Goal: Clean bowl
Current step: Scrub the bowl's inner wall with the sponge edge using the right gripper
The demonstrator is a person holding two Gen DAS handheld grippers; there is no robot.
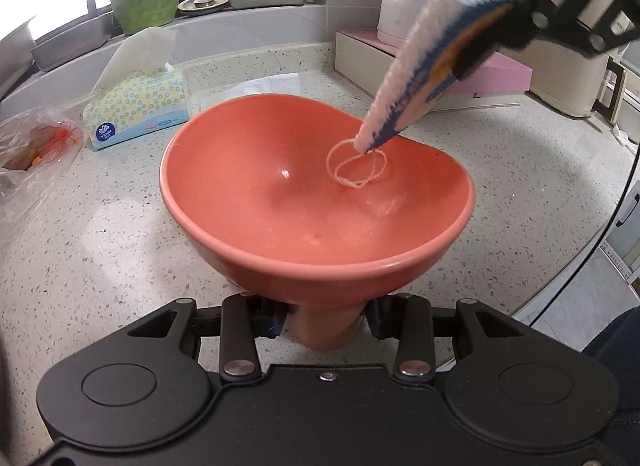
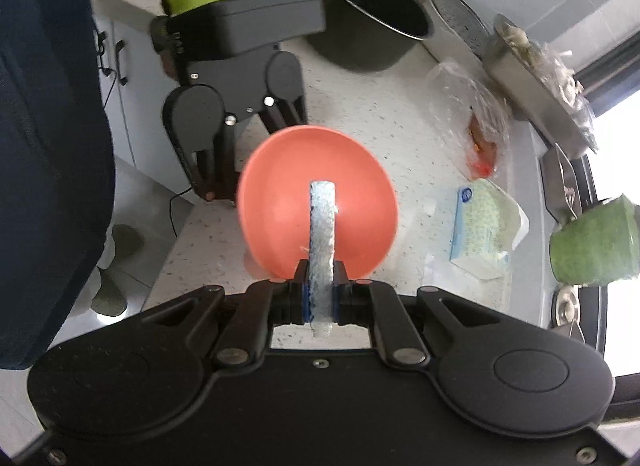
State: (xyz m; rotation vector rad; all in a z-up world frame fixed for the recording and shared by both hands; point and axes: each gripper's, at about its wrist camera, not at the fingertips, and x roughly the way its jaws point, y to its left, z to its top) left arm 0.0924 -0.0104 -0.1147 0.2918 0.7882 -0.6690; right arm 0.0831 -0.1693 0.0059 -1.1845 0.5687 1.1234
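A coral footed bowl (image 1: 280, 201) leans toward the left wrist camera above the speckled counter (image 1: 100, 250). My left gripper (image 1: 326, 324) is shut on the bowl's foot. From the upper right, my right gripper (image 1: 480, 17) is shut on a folded cleaning pad (image 1: 404, 77) that is fluffy pink on one side and blue and orange on the other. The pad's tip reaches into the bowl, and its thin string loop (image 1: 362, 185) lies on the inner wall. In the right wrist view the pad (image 2: 322, 221) stands edge-on over the bowl (image 2: 280, 185), clamped in the right gripper (image 2: 322, 298), with the left gripper (image 2: 246, 145) beyond.
A tissue pack (image 1: 136, 105), a loose white sheet (image 1: 264, 85) and a plastic bag (image 1: 36, 141) lie left of and behind the bowl. A pink box (image 1: 492, 77) is at the back right. A black pot (image 2: 372, 13) stands further along. The counter edge (image 1: 580, 266) curves at right.
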